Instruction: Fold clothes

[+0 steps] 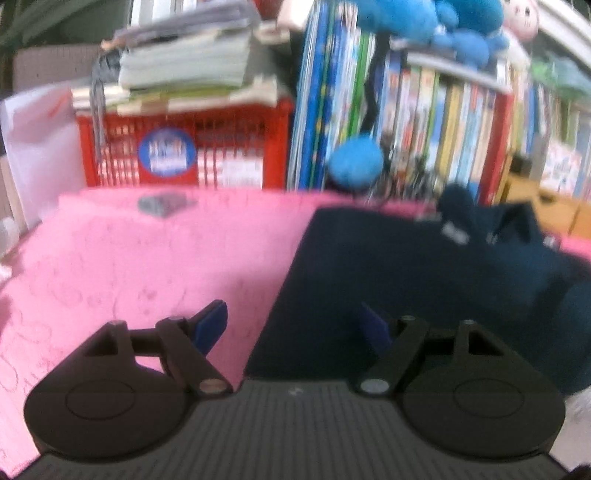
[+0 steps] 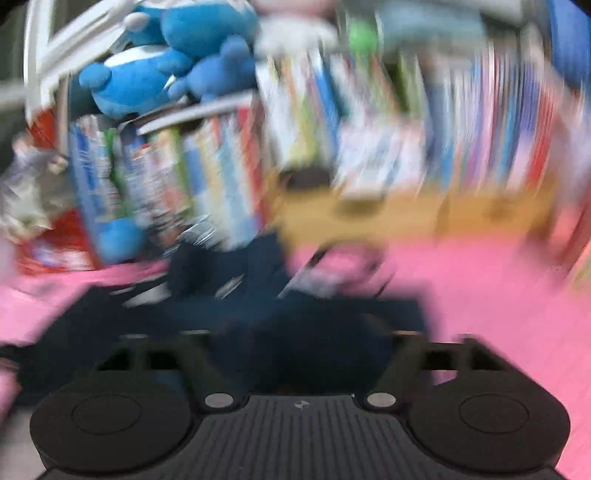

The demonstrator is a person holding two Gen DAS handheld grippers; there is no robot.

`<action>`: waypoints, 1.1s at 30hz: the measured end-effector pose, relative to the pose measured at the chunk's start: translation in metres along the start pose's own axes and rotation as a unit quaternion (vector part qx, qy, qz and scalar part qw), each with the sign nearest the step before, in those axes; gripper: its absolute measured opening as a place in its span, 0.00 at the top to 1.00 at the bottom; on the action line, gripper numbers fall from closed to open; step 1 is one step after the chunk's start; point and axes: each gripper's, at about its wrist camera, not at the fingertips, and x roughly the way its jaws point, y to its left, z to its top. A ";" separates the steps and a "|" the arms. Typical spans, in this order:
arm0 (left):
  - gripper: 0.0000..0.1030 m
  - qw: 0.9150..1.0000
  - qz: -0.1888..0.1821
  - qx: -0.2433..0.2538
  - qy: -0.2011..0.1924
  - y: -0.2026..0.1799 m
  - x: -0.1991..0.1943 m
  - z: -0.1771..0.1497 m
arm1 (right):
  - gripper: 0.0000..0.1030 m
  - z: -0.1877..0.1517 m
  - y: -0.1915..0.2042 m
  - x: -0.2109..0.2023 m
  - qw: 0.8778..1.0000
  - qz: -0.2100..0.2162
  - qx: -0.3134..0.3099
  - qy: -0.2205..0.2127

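Observation:
A dark navy garment [image 1: 424, 280] lies spread on the pink table cover [image 1: 155, 258], collar toward the far side. My left gripper [image 1: 293, 326] is open and empty, low over the garment's near left edge, its left blue fingertip [image 1: 210, 325] over the pink cover and its right one [image 1: 375, 328] over the cloth. In the right wrist view the same garment [image 2: 229, 317] lies just ahead. The picture there is heavily motion-blurred. My right gripper [image 2: 299, 354] is over the cloth; its fingertips are lost in the blur.
Behind the table stand a red crate [image 1: 184, 147] topped with stacked papers, a row of upright books [image 1: 424, 129] and blue plush toys [image 1: 424, 22]. A small grey item [image 1: 162, 203] lies on the far pink cover. A wooden ledge [image 2: 406, 218] runs at the far right.

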 end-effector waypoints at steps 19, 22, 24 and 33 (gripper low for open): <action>0.20 0.999 -0.005 0.052 0.000 -0.029 0.010 0.013 | 0.74 0.013 0.044 0.024 0.974 -0.117 -0.175 -0.082; 0.17 0.998 0.000 0.060 0.012 -0.025 0.016 0.008 | 0.58 -0.001 0.020 0.051 0.983 -0.137 -0.125 0.010; 0.16 0.999 0.013 0.052 0.011 -0.018 0.016 0.009 | 0.56 -0.008 0.010 0.050 0.988 -0.122 -0.095 0.012; 0.17 0.998 0.061 0.030 -0.016 -0.001 0.000 0.017 | 0.56 0.010 -0.008 0.028 0.998 -0.053 0.009 0.037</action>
